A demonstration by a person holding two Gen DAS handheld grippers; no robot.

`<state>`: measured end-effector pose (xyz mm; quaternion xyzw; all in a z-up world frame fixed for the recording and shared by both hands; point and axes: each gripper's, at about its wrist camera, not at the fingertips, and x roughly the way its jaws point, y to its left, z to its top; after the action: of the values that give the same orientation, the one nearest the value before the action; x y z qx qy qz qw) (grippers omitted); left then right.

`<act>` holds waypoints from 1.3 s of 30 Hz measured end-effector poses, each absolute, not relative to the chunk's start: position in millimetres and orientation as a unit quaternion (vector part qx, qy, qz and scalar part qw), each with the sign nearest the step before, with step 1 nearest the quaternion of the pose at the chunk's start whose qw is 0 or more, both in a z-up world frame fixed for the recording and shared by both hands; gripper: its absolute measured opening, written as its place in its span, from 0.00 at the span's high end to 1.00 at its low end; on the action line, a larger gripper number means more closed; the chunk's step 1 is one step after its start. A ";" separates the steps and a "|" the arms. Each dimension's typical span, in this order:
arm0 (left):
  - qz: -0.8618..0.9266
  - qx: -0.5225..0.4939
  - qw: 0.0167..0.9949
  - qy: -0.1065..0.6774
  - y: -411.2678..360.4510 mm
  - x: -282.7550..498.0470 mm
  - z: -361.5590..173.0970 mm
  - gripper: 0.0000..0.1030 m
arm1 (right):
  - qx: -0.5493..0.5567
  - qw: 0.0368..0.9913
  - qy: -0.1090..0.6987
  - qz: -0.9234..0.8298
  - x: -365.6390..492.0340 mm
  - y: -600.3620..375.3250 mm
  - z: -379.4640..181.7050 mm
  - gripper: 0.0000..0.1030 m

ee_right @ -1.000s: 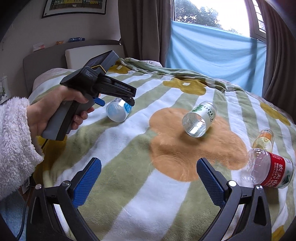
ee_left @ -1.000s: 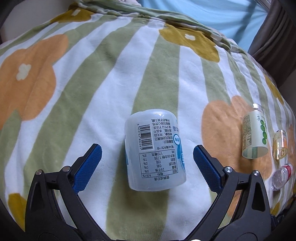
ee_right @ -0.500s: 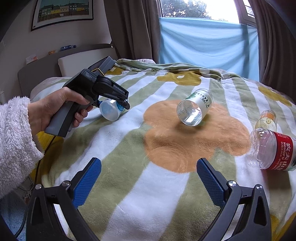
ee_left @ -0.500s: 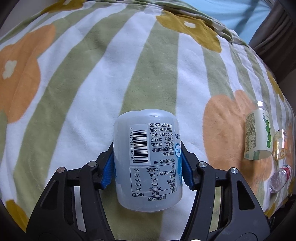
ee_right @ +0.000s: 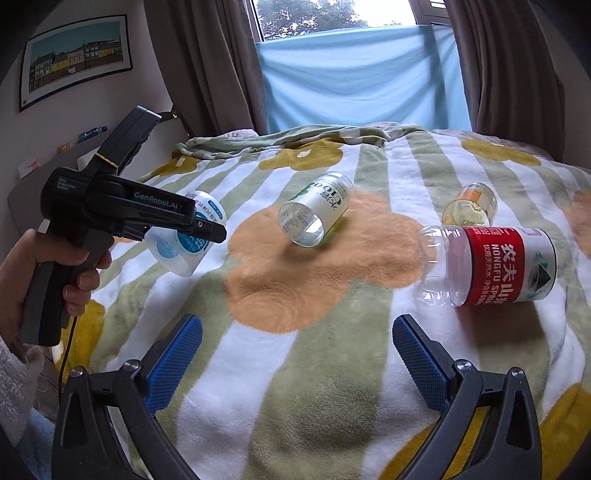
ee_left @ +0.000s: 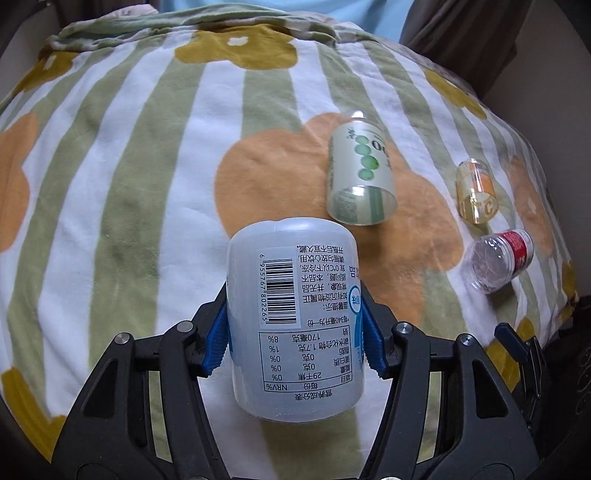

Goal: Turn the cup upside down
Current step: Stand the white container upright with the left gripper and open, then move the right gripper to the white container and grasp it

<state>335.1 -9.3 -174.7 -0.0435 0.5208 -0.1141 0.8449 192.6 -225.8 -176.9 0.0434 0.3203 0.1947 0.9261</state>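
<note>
A bed is covered by a striped green-and-white blanket (ee_right: 332, 369) printed with orange and mustard flowers. At the far side, a daylit window (ee_right: 332, 14) is flanked by brown curtains (ee_right: 207, 62), its lower part draped with pale blue cloth (ee_right: 362, 77). A framed picture (ee_right: 74, 59) is hung on the left wall.

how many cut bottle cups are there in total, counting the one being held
4. The blue-label cup is in the left gripper; green-label cup, orange-label cup and red-label cup lie on the blanket.

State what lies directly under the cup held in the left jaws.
The frosted cup, clamped by the left gripper, hangs above the striped flower blanket. Green and white stripes show around it; the patch right beneath is covered by the cup and jaws.
</note>
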 end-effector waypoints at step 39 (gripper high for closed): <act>-0.078 -0.025 0.887 0.455 -11.8 210.6 -126.9 0.00 | 0.116 0.853 0.447 0.244 218.2 -270.1 -103.0 0.00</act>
<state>210.6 -11.8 -126.9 -0.0248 0.4554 -0.0779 0.8865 218.2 -270.1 -103.0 0.1163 0.4472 0.2443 0.8525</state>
